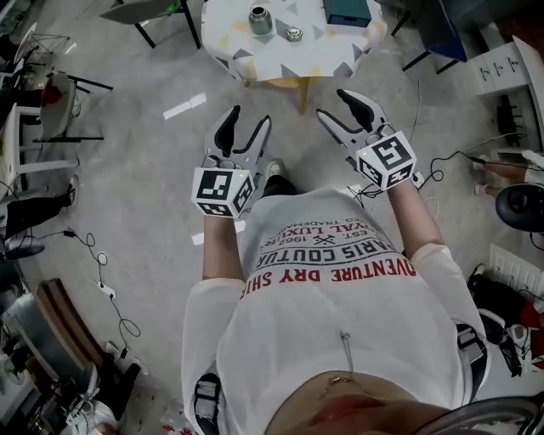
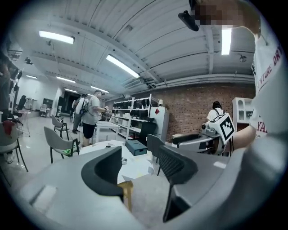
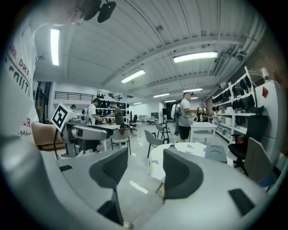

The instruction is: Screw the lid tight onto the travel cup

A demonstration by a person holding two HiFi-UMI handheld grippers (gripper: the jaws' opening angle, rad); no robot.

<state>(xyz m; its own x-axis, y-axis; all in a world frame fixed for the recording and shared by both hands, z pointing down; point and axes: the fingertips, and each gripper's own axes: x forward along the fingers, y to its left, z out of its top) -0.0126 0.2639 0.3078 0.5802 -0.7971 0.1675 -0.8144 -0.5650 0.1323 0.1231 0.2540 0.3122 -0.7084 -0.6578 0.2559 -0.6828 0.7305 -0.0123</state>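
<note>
Head view: person in white T-shirt with red and black print (image 1: pixel 340 280) stands over grey floor (image 1: pixel 144 195), one tool in each hand, both held in the air in front of the torso. Left gripper (image 1: pixel 246 127) has its black fingers (image 1: pixel 226 129) released and spread, nothing between them. Right gripper (image 1: pixel 333 106) is the same, fingers (image 1: pixel 361 106) parted and empty. Each carries a cube with square black-and-white markers at the back. The two tools are side by side, apart from each other, both pointing toward the white worktop with grey and yellow triangle pattern (image 1: pixel 280 59) at the top of frame, and well short of it.

Silver cylindrical metal travel cup (image 1: pixel 260 19) stands upright on that worktop. Small round silver lid (image 1: pixel 294 34) lies just beside it on the right, off the cup and not touching it. Dark teal rectangular box (image 1: pixel 347 12) sits further right on the same worktop. Pale wooden leg (image 1: pixel 302 95) shows under the edge.

Left gripper view: fingers apart with only worktop and floor showing in the gap; right gripper is visible off to the side. Right gripper view: fingers apart, gap empty, cup seen far ahead on the worktop. Grey chairs (image 2: pixel 60 143), shelving and standing people in the background
</note>
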